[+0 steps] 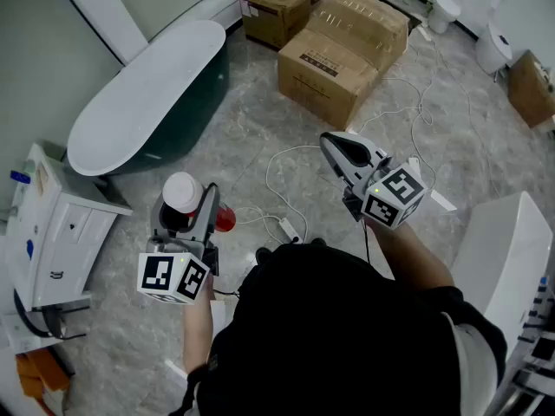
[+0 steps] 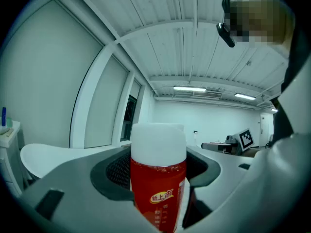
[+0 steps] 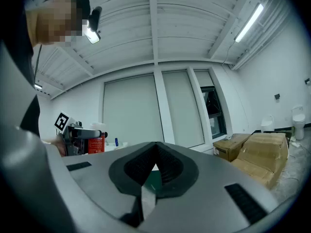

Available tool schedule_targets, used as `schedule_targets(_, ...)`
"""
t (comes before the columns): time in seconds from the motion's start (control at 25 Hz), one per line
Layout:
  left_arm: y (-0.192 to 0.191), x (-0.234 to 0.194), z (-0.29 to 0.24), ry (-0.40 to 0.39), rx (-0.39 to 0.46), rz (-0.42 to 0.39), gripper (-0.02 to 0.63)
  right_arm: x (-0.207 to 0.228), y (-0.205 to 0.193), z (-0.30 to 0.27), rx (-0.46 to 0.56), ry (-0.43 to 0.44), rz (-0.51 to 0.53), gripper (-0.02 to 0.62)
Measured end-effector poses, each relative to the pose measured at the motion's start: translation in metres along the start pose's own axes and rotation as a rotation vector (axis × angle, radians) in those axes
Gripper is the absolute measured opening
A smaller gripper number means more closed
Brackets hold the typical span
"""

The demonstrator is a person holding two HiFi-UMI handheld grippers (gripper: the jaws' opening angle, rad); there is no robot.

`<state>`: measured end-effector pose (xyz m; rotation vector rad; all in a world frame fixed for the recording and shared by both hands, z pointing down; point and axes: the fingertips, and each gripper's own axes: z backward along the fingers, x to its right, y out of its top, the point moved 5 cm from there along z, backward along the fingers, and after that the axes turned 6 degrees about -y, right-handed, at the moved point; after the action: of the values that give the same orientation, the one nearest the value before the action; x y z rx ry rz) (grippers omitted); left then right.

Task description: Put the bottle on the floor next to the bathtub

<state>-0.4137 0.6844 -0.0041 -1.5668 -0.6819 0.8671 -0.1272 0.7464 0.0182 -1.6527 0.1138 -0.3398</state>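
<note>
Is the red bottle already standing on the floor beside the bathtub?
No, the bottle is clamped between the jaws of the left gripper, held up off the floor and short of the bathtub.

The red clear plastic bottle [image 2: 158,178] with a white cap and a yellow label is standing upright, being held between the jaws of the left gripper [image 1: 185,206], above the grey marble floor [image 1: 251,128]. The dark green oval bathtub [image 1: 195,115] is standing nearby.
</note>
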Motion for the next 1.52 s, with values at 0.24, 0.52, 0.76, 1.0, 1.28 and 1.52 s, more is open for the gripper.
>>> schedule_targets(0.24,-0.002,-0.010,0.003,0.006,0.001,0.001,0.296,-0.005,-0.006,-0.011,-0.005,0.023,-0.004,0.028)
schedule_targets(0.52,-0.004,-0.040,0.022,0.020,-0.001,0.017,0.296,-0.030,-0.009,-0.042,-0.018,0.049,-0.015,0.028)
schedule_targets(0.76,-0.010,-0.079,0.053,0.039,-0.011,0.002,0.296,-0.076,-0.017,-0.078,-0.025,0.136,0.020,0.028)
schedule_targets(1.0,-0.022,-0.117,0.079,0.045,-0.032,0.029,0.296,-0.100,-0.027,-0.099,-0.043,0.101,-0.018,0.028)
schedule_targets(1.28,-0.029,-0.133,0.079,0.046,-0.047,0.055,0.296,-0.098,-0.030,-0.113,-0.068,0.096,-0.050,0.028)
schedule_targets(1.52,-0.033,-0.142,0.041,0.044,-0.073,0.062,0.296,-0.070,-0.039,-0.134,-0.096,0.095,-0.097,0.028)
